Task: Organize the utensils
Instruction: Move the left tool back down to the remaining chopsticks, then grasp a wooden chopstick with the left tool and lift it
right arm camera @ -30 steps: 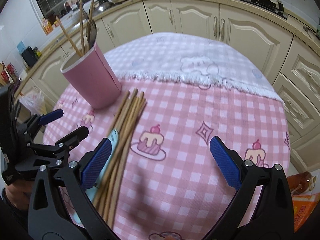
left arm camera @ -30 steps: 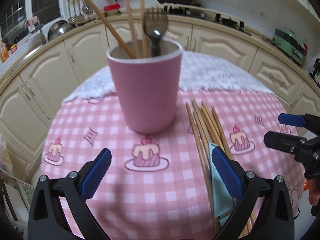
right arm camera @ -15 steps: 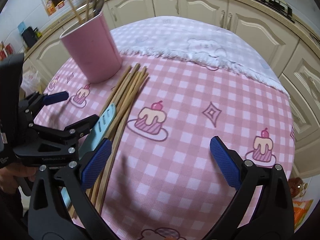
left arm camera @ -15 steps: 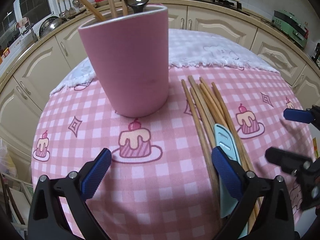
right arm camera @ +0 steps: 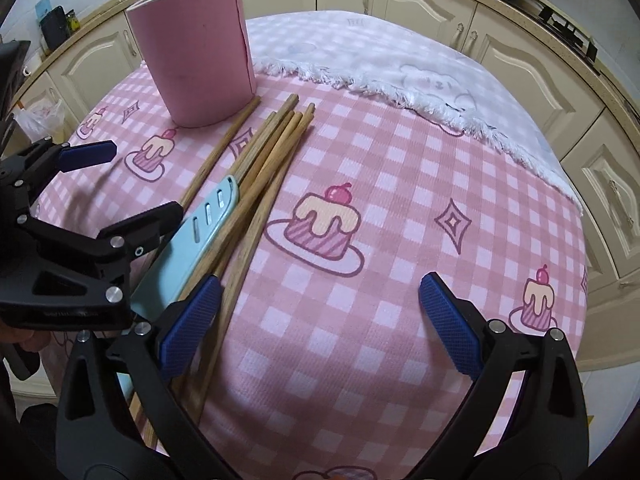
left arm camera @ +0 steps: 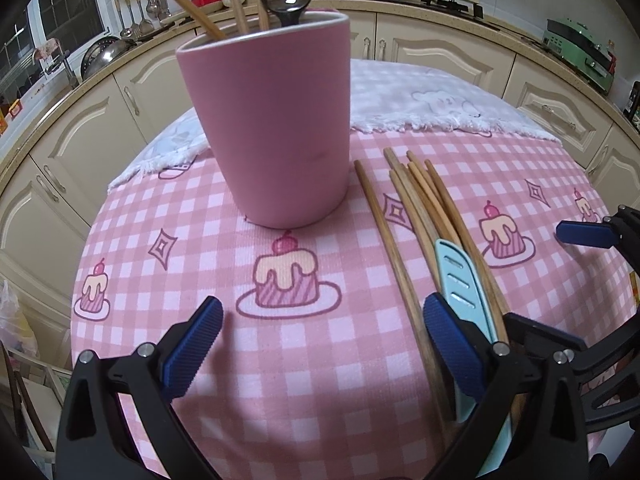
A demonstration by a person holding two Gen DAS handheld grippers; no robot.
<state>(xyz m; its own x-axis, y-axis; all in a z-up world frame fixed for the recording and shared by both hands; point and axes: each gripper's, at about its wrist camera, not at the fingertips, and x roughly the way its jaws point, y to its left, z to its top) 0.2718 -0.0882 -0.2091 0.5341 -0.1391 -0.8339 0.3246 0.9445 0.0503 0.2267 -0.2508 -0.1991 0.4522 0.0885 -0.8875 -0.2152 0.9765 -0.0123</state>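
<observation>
The left gripper [left arm camera: 318,344] and right gripper [right arm camera: 320,316] are both gaping wide, hovering near loose wooden chopsticks [right arm camera: 264,152] lying beside the tall pink cup [left arm camera: 272,120].

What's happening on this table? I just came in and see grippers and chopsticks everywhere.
A person with two handheld grippers is sorting utensils into the pink cup, which already holds some chopsticks and a fork. A bundle of wooden chopsticks and a light-blue knife lie on the checked tablecloth beside it. The left gripper and right gripper are both open, holding nothing.
</observation>
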